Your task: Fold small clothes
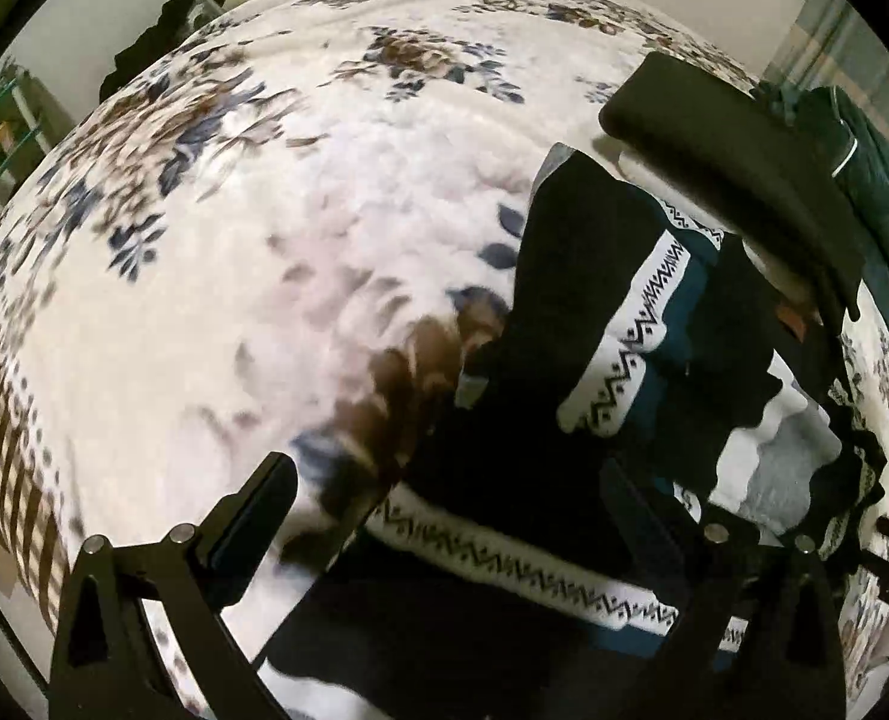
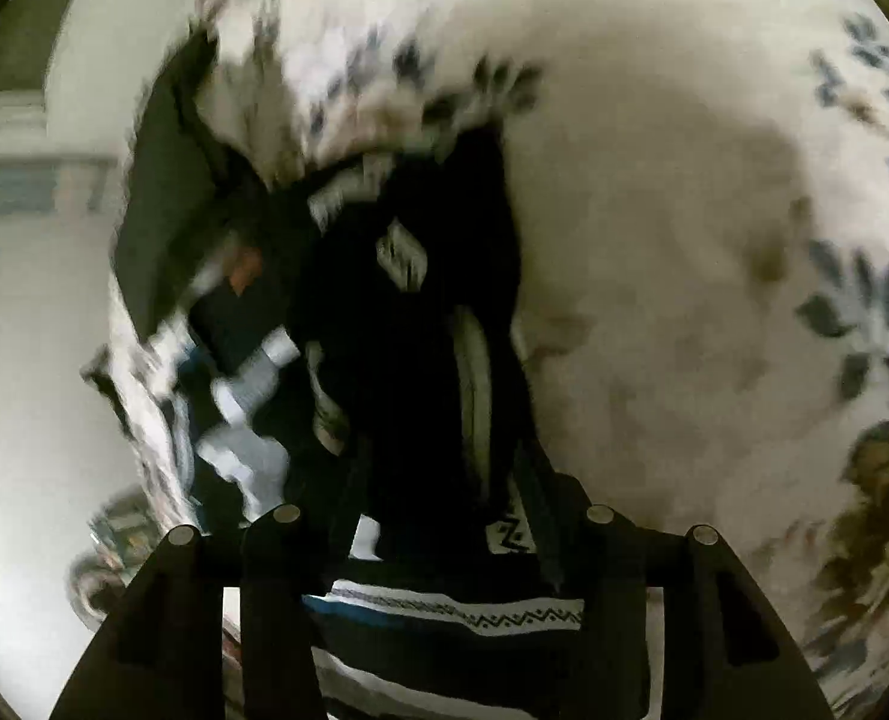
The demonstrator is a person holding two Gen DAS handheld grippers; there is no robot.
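the garment (image 1: 564,312) is a dark knit piece, black over most of it, with teal panels and white bands carrying a black zigzag pattern. it lies rumpled on a cream bedspread (image 1: 264,210) printed with blue and brown flowers.

the left gripper (image 1: 450,516) has its fingers spread wide. one finger (image 1: 252,516) is over bare bedspread, the other (image 1: 642,516) is over the dark cloth, and a white zigzag band runs across the gap between them. nothing is pinched there; the cloth lies loose below the tips.

in the right wrist view the picture is blurred. the right gripper (image 2: 438,528) has its fingers partly closed with the black cloth bunched up between them, a striped band with the zigzag trim crossing just below the tips. whether the pads actually press the cloth cannot be told.

beyond the left fingers, a folded dark olive cloth (image 1: 732,162) rests on top of the garment's far end, beside a dark green quilted item (image 1: 882,192).
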